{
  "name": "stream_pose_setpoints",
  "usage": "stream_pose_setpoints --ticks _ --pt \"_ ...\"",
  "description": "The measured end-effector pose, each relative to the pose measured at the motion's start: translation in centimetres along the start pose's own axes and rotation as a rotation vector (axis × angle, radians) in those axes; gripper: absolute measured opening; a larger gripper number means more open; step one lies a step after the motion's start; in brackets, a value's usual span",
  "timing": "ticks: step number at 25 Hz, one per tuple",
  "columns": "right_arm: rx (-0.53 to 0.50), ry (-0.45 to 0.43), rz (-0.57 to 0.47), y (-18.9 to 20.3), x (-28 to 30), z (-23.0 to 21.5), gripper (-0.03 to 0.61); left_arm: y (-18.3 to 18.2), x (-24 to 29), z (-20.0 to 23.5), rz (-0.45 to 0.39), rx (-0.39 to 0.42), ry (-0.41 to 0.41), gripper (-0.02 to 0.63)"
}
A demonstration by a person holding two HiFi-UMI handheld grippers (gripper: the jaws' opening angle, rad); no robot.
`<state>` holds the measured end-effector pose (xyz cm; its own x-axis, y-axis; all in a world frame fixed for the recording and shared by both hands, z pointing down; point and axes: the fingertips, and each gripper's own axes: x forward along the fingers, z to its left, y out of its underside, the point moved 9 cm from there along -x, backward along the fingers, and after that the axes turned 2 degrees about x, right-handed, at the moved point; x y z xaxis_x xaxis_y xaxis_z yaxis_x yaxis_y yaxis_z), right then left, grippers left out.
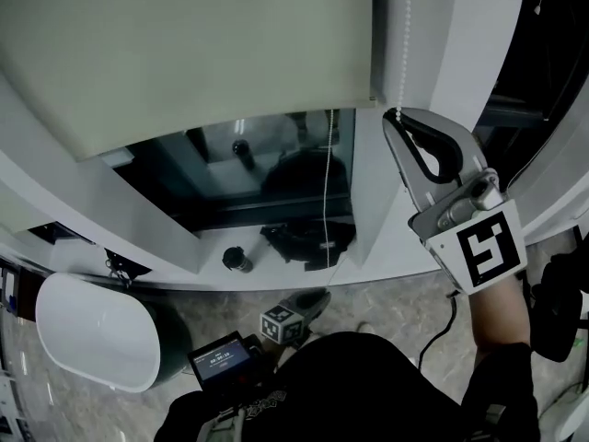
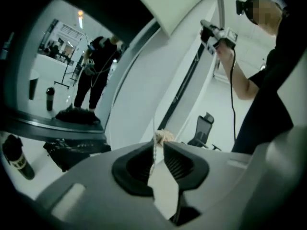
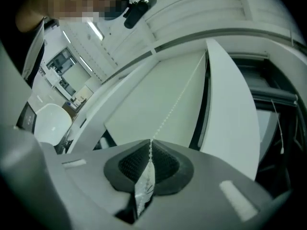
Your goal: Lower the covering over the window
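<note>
Head view cuts off the top of the blind [image 1: 184,53] at 11 o'clock; below its bottom edge the window [image 1: 230,159] is uncovered. Left claw [image 1: 317,299], dim at 6 o'clock, stands a little open round the bead chain [image 1: 327,191]. Right claw [image 1: 396,122] at 2 o'clock pinches that chain tight.

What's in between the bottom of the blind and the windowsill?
In the head view, bare dark window glass, not covered yet. A thin bead chain hangs down across it. The roller blind ends well above the windowsill.
</note>
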<state>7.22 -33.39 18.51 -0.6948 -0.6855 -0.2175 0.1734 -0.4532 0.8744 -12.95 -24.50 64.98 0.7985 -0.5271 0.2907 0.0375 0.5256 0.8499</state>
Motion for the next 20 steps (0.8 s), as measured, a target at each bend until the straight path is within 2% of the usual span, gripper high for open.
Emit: stream_pose_setpoints --ticks 2,4,6,8,12,14,16,20 --pt "-0.009 -0.042 0.064 3.0 -0.1 1.1 0.015 -1.8 -2.0 -0.2 -0.066 0.020 -0.056 0.082" --pt "-0.008 -0.050 0.143 7.1 -0.8 2.8 0.015 -3.5 -4.1 -0.5 -0.102 0.035 -0.111 0.084" --pt "0.088 -0.027 0.228 12.2 -2.1 4.5 0.015 -4.8 -5.6 -0.6 -0.145 0.029 -0.149 0.084" --pt "0.198 -0.011 0.347 18.2 -3.6 6.7 0.015 -6.3 -6.3 -1.0 -0.189 0.035 -0.152 0.083" --pt "0.364 -0.024 0.662 30.8 -7.7 13.6 0.015 -8.7 -5.2 -1.8 -0.296 0.101 -0.068 0.080" --pt "0.454 -0.056 0.807 35.2 -9.9 16.8 0.015 -10.9 -4.2 -3.0 -0.324 0.139 -0.011 0.080" --pt "0.522 -0.062 0.851 36.5 -11.1 18.5 0.016 -13.5 -3.3 -4.5 -0.340 0.173 0.046 0.080" --pt "0.517 -0.061 0.842 36.2 -10.9 18.9 0.015 -19.6 -1.5 -7.3 -0.407 0.221 0.162 0.081"
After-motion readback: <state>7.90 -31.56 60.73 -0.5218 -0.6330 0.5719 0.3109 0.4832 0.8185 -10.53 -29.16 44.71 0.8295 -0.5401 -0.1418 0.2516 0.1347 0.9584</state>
